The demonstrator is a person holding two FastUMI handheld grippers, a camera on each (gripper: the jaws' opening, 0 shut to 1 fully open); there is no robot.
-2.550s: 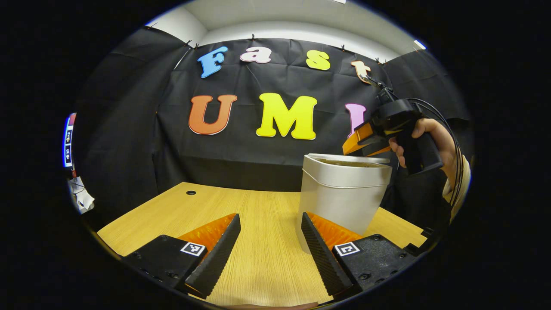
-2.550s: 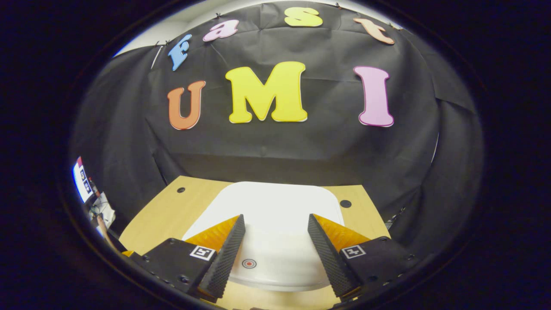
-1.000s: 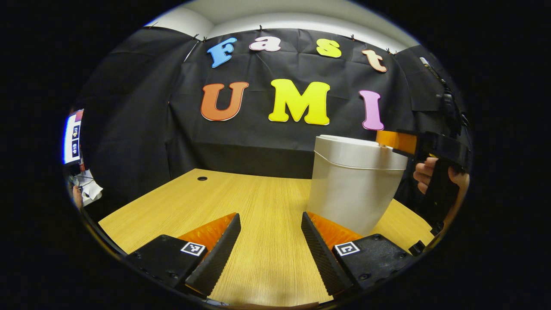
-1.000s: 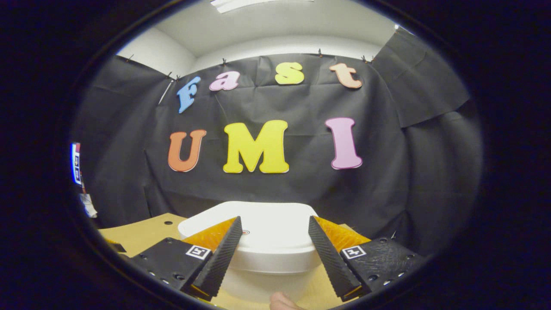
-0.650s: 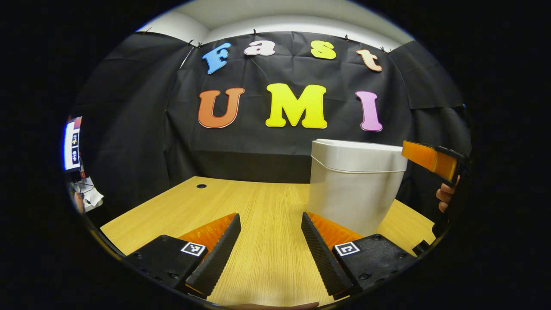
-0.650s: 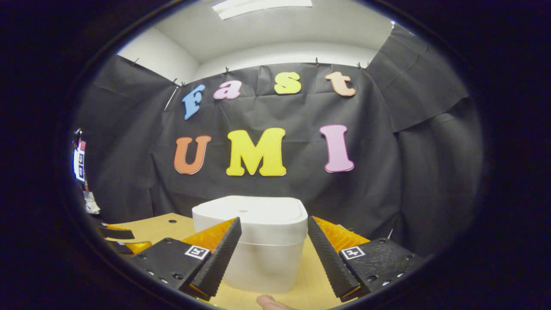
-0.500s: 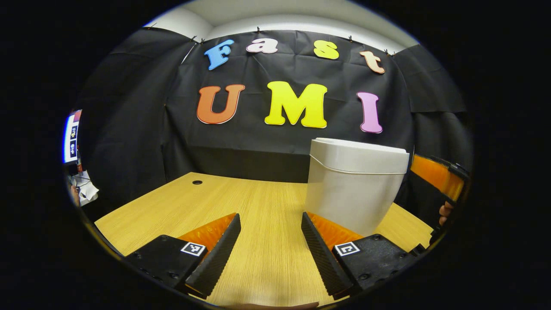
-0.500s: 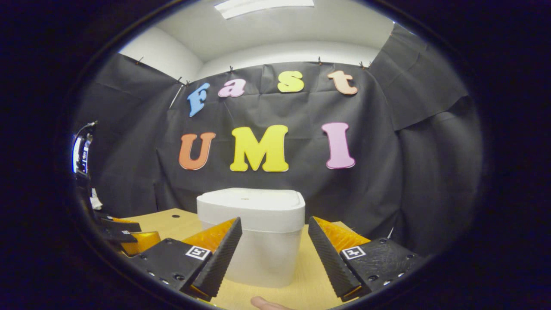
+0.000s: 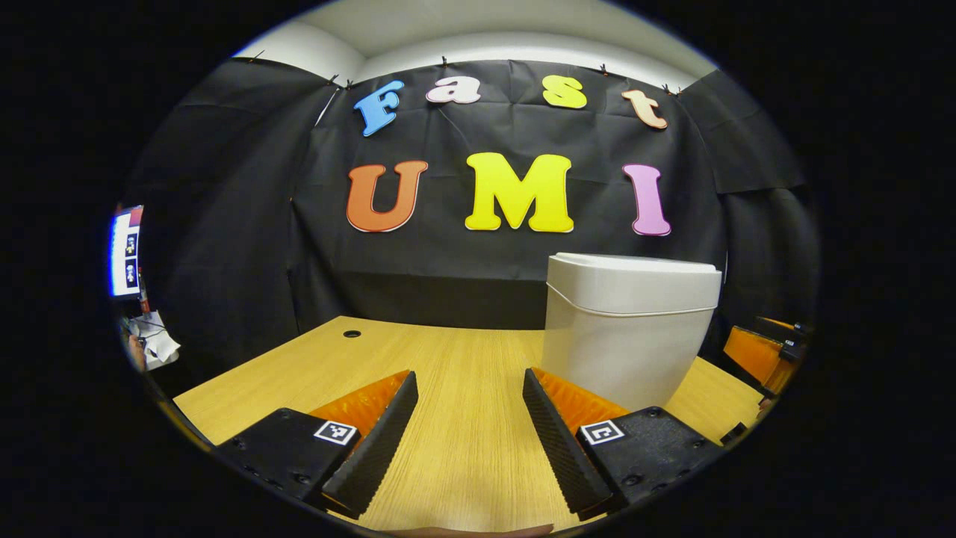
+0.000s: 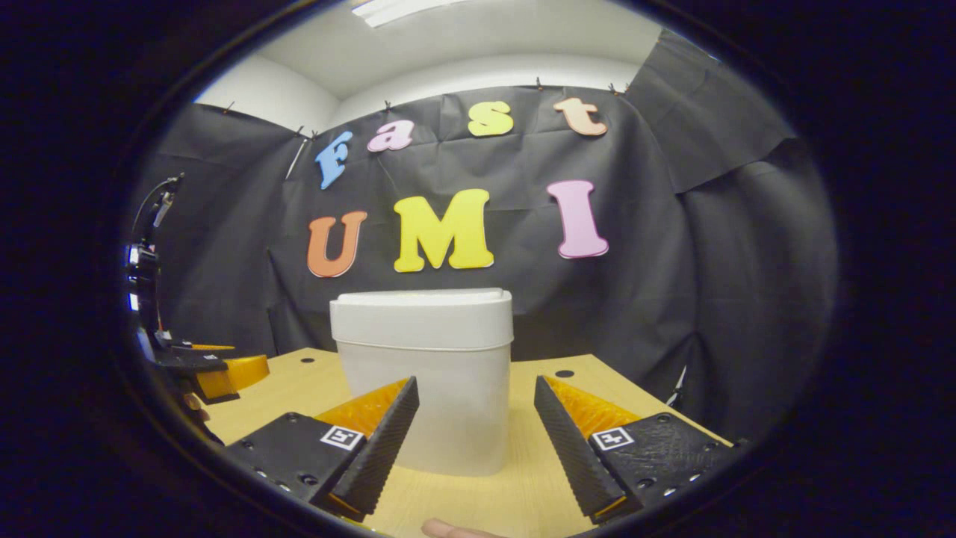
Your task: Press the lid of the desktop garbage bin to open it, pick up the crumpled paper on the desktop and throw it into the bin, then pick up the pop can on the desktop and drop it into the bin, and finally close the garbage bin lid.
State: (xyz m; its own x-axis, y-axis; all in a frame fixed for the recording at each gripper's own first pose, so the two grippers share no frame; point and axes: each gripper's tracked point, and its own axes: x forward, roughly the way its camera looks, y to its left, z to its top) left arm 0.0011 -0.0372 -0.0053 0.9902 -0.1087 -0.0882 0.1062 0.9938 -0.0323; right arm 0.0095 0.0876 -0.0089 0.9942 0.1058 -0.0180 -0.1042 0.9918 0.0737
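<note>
**Desktop bin, lid down, both grippers empty**

Item 1: garbage bin [image 9: 626,329], smooth matt white plastic, rounded-rectangular and tapering toward the base, lid [image 10: 423,298] flat and closed. It stands upright on the wooden desktop [image 9: 448,373], a pale straight-grained surface with a round cable hole [image 9: 351,333]. In the left gripper view it sits at about 2 o'clock from the fingers; in the right gripper view it stands at 12 o'clock, just beyond the fingertips.

Item 2: left gripper [image 9: 467,437], fingers ridged and wedge-shaped, spread apart with nothing between them, low over bare desktop. It also appears at 9 o'clock in the right gripper view [image 10: 202,370].

Item 3: right gripper [image 10: 474,448], same ribbed fingers, spread wide and empty, the bin seen through the gap, no contact visible. Part of it shows at 4 o'clock in the left gripper view [image 9: 762,351].
</note>
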